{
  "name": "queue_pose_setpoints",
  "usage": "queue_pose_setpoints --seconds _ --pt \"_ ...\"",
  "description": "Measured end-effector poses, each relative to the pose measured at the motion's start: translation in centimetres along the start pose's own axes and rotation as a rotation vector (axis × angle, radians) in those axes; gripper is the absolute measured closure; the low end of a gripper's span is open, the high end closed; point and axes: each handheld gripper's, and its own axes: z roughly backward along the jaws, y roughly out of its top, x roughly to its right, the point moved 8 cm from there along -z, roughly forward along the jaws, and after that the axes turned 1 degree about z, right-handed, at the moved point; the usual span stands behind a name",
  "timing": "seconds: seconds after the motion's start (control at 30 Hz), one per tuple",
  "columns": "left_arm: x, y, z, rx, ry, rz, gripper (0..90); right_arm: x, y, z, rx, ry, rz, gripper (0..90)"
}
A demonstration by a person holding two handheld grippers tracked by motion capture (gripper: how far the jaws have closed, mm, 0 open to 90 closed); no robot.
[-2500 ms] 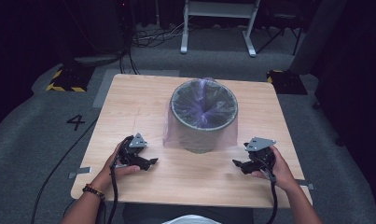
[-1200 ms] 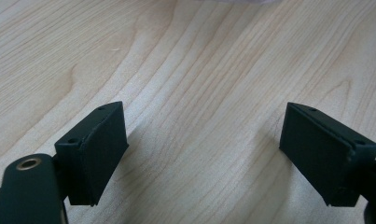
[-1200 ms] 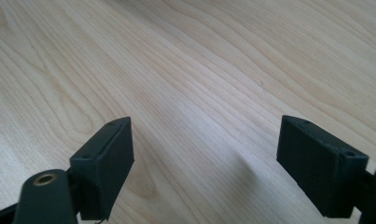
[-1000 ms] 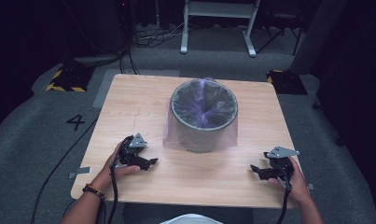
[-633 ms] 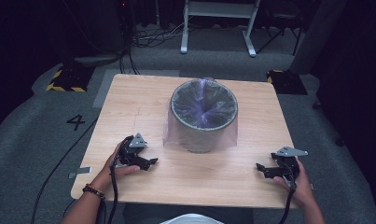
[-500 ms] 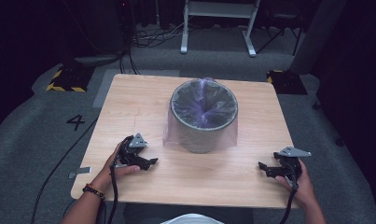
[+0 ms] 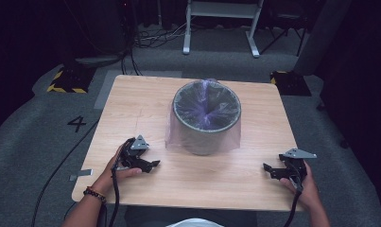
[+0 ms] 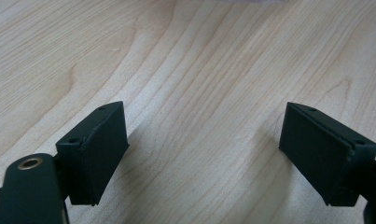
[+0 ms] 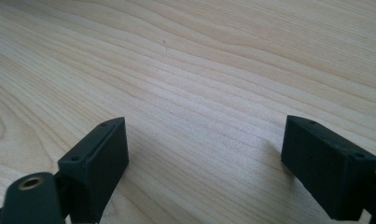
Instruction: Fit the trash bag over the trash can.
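The left gripper (image 7: 152, 164) and right gripper (image 7: 268, 169) rested on the table (image 7: 131, 104), jaws wide and empty, near either side of the bag-lined bin (image 7: 206, 118).

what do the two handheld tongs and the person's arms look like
Both tongs are black: the left gripper and the right gripper each carry a grey three-cornered plate on top and trail a black cable. Their jaws end in blocky black pads with small screw holes. The forearms are bare of sleeves; the left wrist wears a dark beaded bracelet.
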Motion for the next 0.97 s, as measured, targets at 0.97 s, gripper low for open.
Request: queue_pose_setpoints --seconds 0.97 --pt "-0.05 0.10 -0.10 -0.003 -0.011 -0.009 14.4 -0.02 0.03 -0.03 -0.001 -0.006 -0.007 14.9"
